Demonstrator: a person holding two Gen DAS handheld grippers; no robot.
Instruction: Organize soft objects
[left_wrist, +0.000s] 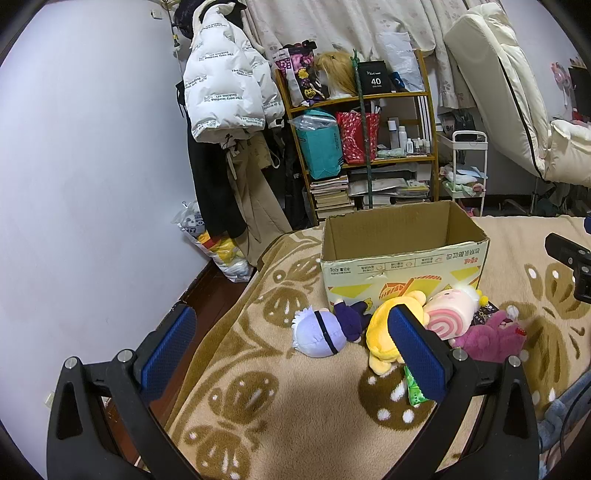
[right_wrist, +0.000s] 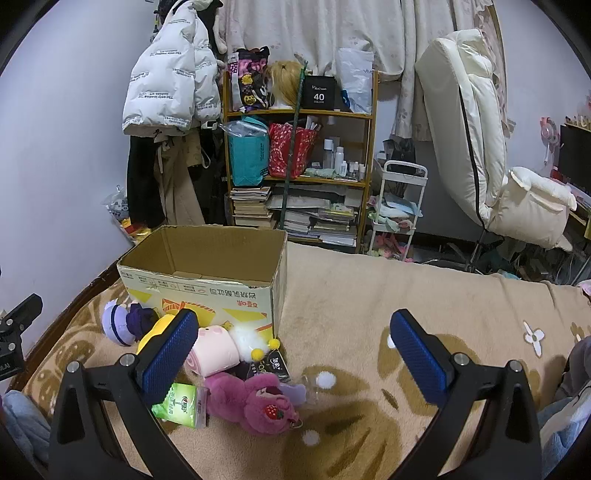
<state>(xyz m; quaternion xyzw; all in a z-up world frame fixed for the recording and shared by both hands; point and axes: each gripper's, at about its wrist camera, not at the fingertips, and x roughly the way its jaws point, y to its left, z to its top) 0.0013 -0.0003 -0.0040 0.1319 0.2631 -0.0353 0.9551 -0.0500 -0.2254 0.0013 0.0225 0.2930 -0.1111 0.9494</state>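
Both grippers' fingers spread wide, empty, above plush toys beside cardboard box.

The bed is covered with a beige blanket with brown flowers. Near its left edge stands an open cardboard box. Before the box lie a purple doll, yellow plush, pink roll plush, magenta bear and green packet.
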